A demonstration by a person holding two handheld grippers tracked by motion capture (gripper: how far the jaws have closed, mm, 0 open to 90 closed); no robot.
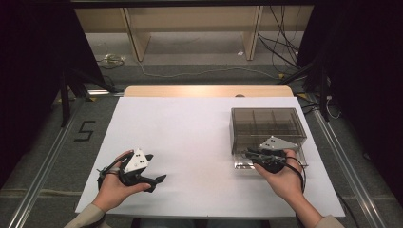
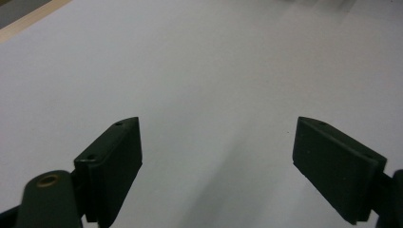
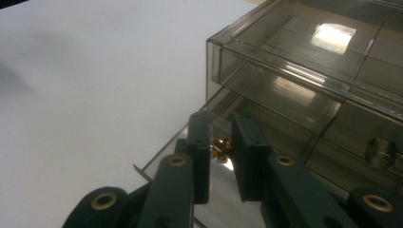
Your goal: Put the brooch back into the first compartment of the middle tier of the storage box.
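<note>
The small gold piece (image 3: pixel 220 146) sits between the right hand-held gripper's (image 3: pixel 222 156) narrowed, unclosed jaws in the open drawer (image 3: pixel 285 137); close squarely, lift clear of dividers.

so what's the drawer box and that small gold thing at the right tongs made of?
Drawer box: looks like smoky clear plastic; its dividers show through and the walls glare glossily. Gold thing: seems polished metal, brass-coloured with bright glints, too small to be sure. The right tongs look like matte black plastic, jaws either side of it.
</note>
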